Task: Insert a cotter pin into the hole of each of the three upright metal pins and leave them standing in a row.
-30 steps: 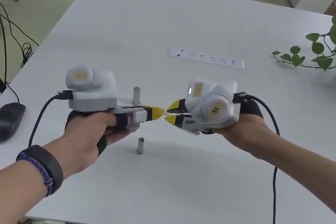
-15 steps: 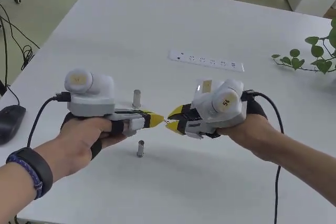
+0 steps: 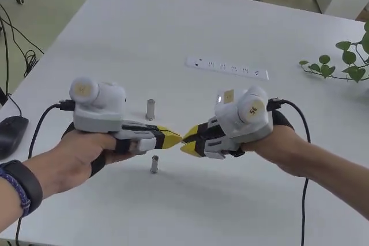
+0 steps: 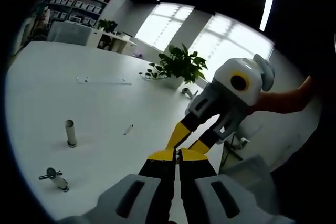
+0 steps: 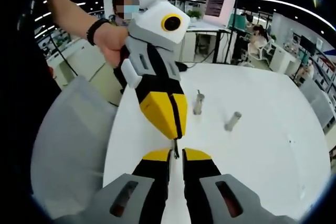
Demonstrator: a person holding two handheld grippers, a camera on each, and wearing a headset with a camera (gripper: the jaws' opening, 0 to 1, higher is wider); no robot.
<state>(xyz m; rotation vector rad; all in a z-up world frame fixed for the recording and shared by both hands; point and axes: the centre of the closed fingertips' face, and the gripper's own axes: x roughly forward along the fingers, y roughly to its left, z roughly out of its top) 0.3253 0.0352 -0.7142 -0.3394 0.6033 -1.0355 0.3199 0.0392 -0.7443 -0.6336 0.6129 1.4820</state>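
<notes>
Dull grey, faintly shiny metal pins; cotter pin thin bare metal; table matt white, smooth.

The left gripper has a white body, a rounded cap with a yellow disc, and black fingers ending in yellow jaws. A black cable leaves the end far from the jaws. The right gripper matches, with dark digits on its disc. Behind the left gripper's jaws, the wrist wears a dark wristband.
</notes>
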